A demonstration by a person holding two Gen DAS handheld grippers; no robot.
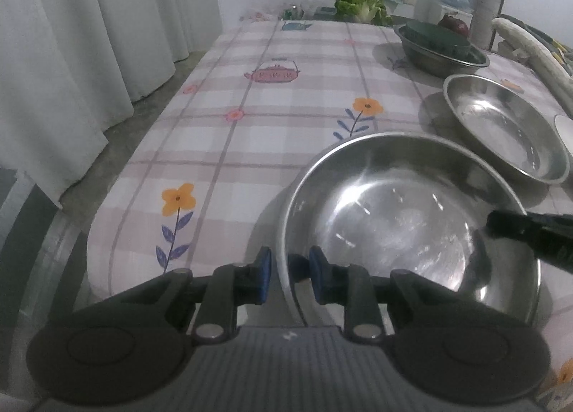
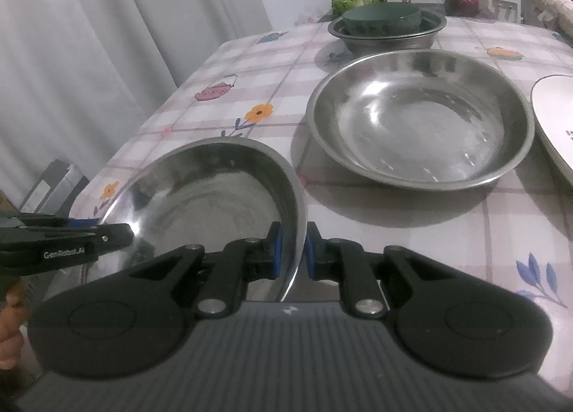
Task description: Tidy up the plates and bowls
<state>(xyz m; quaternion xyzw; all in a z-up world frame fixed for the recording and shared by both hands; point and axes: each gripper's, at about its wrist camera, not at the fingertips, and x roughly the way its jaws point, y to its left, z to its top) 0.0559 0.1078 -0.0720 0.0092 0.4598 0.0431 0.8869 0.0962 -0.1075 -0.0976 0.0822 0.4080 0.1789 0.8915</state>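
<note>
A steel bowl (image 1: 412, 218) near the table's (image 1: 250, 132) front left corner is clamped on opposite rims by the left gripper (image 1: 288, 270) and right gripper (image 2: 292, 251) — likely for a steady two-sided lift toward the second bowl (image 2: 422, 118) beside it.

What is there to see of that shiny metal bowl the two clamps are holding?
The steel bowl is round, shallow, mirror-bright and empty, with a thin rolled rim. It is at the near end of the checked tablecloth. The left gripper pinches its rim on one side, the right gripper on the opposite side.
</note>
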